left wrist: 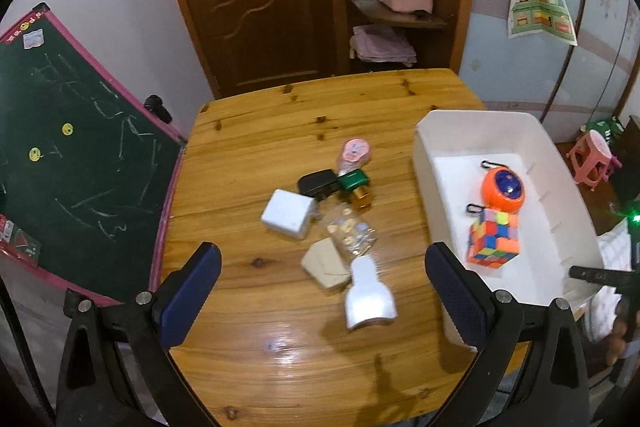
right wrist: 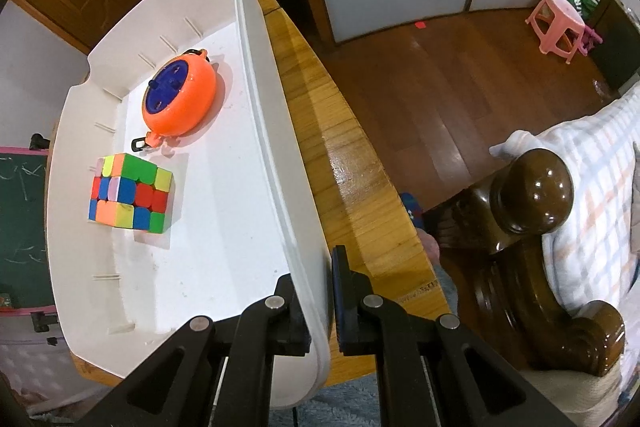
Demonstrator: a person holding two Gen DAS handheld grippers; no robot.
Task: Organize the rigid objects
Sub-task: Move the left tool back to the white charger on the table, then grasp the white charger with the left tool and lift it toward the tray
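Two things sit in the white bin (right wrist: 256,75) already: the colour cube (right wrist: 130,193) and, just behind it and touching or nearly so, the round orange reel (right wrist: 182,95) with its blue face up. I see both again from my left camera, cube (left wrist: 494,237) near the front, reel (left wrist: 503,189) behind it.

My right gripper (right wrist: 324,303) is clamped on the bin's near wall, one finger inside, one outside, pads pinching the thin plastic rim. That bin sits at the right-hand end of the wooden table (left wrist: 256,131).

My left gripper (left wrist: 322,269) hangs above the table with its fingers spread wide and nothing between them. Below it lies the loose pile. Nearest me is a white plug-shaped piece (left wrist: 370,297), lying flat. Just behind it, a beige wedge-shaped block (left wrist: 324,263), touching a clear packet with small round bits (left wrist: 352,233) inside. To the left, a white cube charger (left wrist: 288,213). Behind that, a black charger (left wrist: 318,183), pressed against a small bottle with a green cap and gold body (left wrist: 356,187). Farthest back, a pink-topped clear item (left wrist: 354,153); what it is I cannot tell.

Off the table's left edge leans a green chalkboard (left wrist: 80,155) with a pink frame. Beyond the bin a pink stool (right wrist: 558,23) stands on the floor.
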